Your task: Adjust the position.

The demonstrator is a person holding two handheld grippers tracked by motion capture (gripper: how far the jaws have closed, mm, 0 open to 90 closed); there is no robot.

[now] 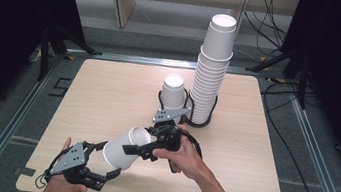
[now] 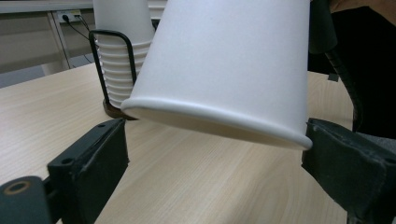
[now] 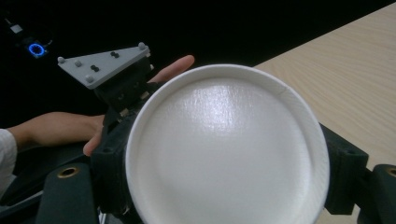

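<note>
Left hand-held gripper (image 1: pixel 108 174) near front edge, jaws open, wider than rim of white paper cup (image 1: pixel 123 148); pads not pressing. Right hand-held gripper (image 1: pixel 136 150) clamps cup's closed end; cup tilted on side above light wooden surface (image 1: pixel 108 92). Cup's inside hidden. Behind: 1 upturned white cup (image 1: pixel 173 91), tall white cup stack (image 1: pixel 213 66) in black wire holder (image 1: pixel 200 122), stack top cut off in left gripper view. Room dark; cables on grey floor.
</note>
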